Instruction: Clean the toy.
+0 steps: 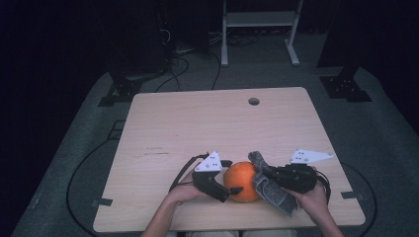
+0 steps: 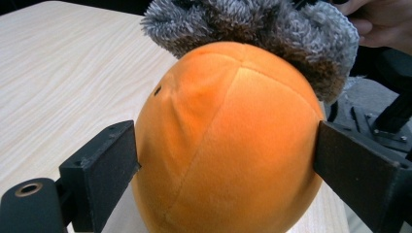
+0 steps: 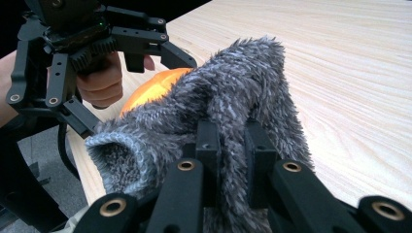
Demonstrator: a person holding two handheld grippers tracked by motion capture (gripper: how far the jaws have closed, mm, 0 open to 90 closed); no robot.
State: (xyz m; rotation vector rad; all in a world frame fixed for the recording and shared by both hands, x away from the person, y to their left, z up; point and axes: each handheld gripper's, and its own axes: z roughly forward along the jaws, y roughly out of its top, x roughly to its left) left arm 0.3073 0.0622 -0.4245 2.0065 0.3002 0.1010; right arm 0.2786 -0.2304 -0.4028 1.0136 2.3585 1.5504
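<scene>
An orange plush ball (image 1: 242,180) (image 2: 228,145) rests on the wooden table (image 1: 197,128) near its front edge. My left gripper (image 1: 233,177) (image 2: 226,160) comes in from the ball's left. Its jaws stand wide, one on each side of the ball; the pads lie against the plush and leave no dent. My right gripper (image 1: 269,177) (image 3: 233,131) is shut on a grey fuzzy sock (image 1: 272,195) (image 3: 233,82). The sock (image 2: 272,24) drapes over the ball's far top and right side, and the ball (image 3: 155,85) peeks out behind it.
The table has a round cable hole (image 1: 254,101) near its far edge. The ball and both hands sit close to the front edge. A white stand (image 1: 259,29) and cables (image 1: 173,69) are on the floor beyond the table.
</scene>
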